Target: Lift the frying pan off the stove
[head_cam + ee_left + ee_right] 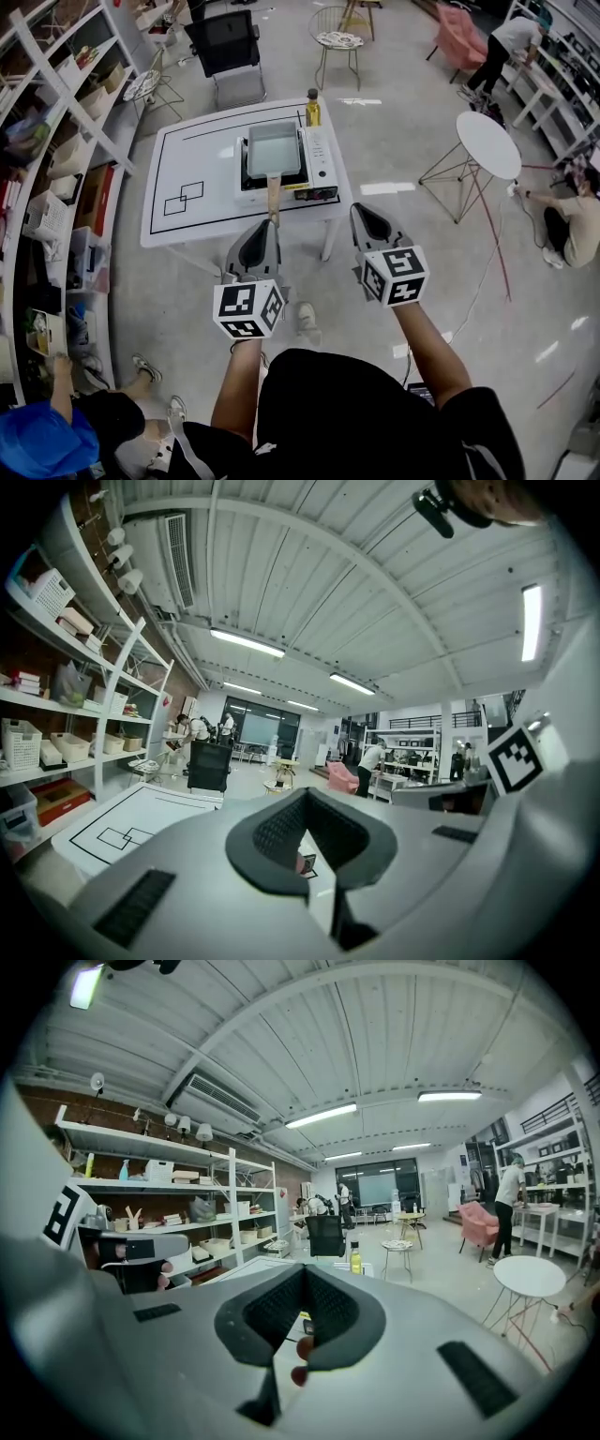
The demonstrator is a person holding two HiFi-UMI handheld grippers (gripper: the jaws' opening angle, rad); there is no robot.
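Note:
A rectangular grey frying pan [273,150] with a wooden handle [274,195] rests on a white portable stove [321,161] on the white table [187,159]. The handle points toward me. Both grippers are held out in front of me, short of the table's near edge. In the head view my left gripper [265,230] is just below the handle's end, not touching it; its jaws are shut and empty [305,832]. My right gripper [366,214] is to the right of the handle, jaws shut with nothing in them [302,1312].
A yellow bottle [312,109] stands behind the stove. A black chair [230,52] is beyond the table, shelves [56,141] line the left wall, and a round white side table [487,143] stands at the right. A person in a blue cap [42,436] crouches at bottom left.

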